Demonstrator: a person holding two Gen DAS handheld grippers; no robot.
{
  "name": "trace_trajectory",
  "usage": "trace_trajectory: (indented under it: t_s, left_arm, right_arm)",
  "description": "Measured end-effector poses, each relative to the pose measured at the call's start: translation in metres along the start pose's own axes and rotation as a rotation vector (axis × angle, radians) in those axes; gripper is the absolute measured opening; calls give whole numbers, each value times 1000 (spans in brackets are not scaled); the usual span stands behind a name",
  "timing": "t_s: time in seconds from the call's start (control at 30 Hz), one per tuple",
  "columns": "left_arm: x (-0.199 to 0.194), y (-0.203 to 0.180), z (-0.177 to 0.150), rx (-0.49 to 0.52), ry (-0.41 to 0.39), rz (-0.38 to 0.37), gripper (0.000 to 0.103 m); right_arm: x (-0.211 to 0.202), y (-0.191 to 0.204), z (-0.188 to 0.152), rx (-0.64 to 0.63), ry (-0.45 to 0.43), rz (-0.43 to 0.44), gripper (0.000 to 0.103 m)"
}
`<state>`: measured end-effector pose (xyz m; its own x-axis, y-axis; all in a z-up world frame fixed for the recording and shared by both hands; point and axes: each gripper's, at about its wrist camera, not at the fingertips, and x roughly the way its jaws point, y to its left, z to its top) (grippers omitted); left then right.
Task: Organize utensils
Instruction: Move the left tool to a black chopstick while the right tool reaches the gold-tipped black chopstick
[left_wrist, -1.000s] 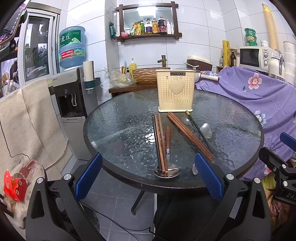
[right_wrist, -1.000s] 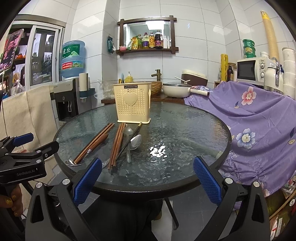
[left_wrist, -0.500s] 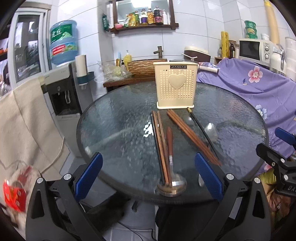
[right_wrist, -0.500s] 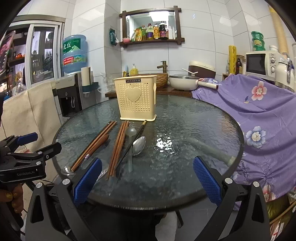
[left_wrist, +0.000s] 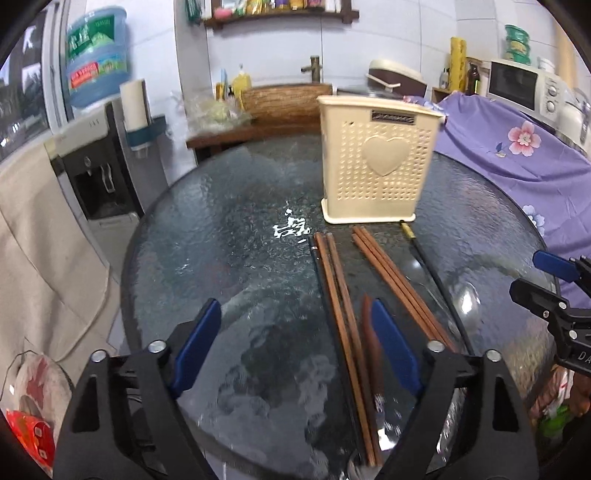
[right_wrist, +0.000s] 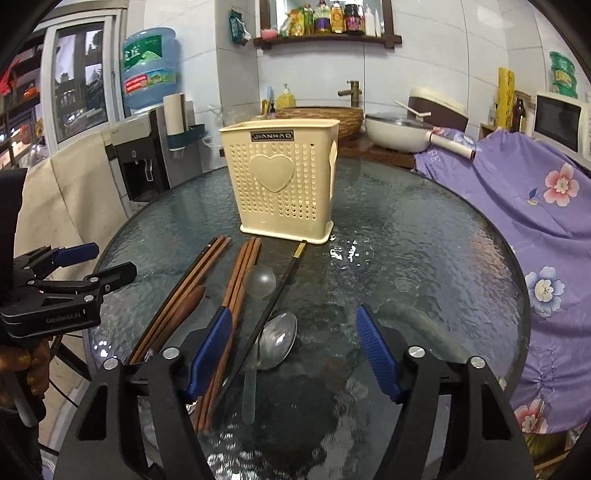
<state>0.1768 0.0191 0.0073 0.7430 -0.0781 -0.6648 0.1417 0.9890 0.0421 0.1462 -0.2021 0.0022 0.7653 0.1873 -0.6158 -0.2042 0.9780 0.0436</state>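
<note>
A cream perforated utensil holder (left_wrist: 376, 166) (right_wrist: 284, 184) stands upright on the round glass table (left_wrist: 221, 240) (right_wrist: 424, 258). In front of it lie two bundles of brown chopsticks (left_wrist: 334, 291) (right_wrist: 240, 280), a black chopstick (right_wrist: 280, 288), a wooden-handled spoon (left_wrist: 371, 350), a clear spoon (right_wrist: 260, 280) and a metal spoon (right_wrist: 279, 339). My left gripper (left_wrist: 295, 347) hovers over the left chopstick bundle and the wooden-handled spoon. Its jaws are closing and the pads touch nothing. My right gripper (right_wrist: 295, 350) hangs over the metal spoon and the black chopstick, jaws closing, pads clear of them.
A purple flowered cloth (right_wrist: 535, 192) drapes the table's right side. A water dispenser (left_wrist: 96, 177) and beige fabric (left_wrist: 33, 236) stand to the left. Behind the table is a wooden counter with a basin (right_wrist: 321, 118) and a pan (right_wrist: 399, 133).
Both grippers have moved forward over the table toward the utensils, and the holder looks nearer. Both pairs of jaws have narrowed. The utensils lie where they were.
</note>
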Motion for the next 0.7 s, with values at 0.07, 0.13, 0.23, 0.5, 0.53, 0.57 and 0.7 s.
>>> trace_trajectory:
  t_s: [0.07,0.13,0.23,0.5,0.53,0.57,0.7]
  left_arm:
    - [14,3,7,-2,34,-11,70]
    - [28,4,14,3,64,-29,65]
    - [46,4,23,10,103,-55,58]
    - [89,8,37,31,181,-108,46]
    - [92,9,37,26,189,-124,46]
    - [94,10,36,20,196,-142,46]
    - [104,9,40,38,209,-156,46]
  right_arm:
    - [12,-3,8,12,29,20,60]
    - [25,-4,14,29,68,33,57]
    - [44,-5,24,45,109,50,52]
    - [84,-7,41,57,185,69,45]
    - [87,-7,42,54,191,71,45]
    - [90,-7,44,48,196,73,44]
    - [100,-8,48,46,210,66,44]
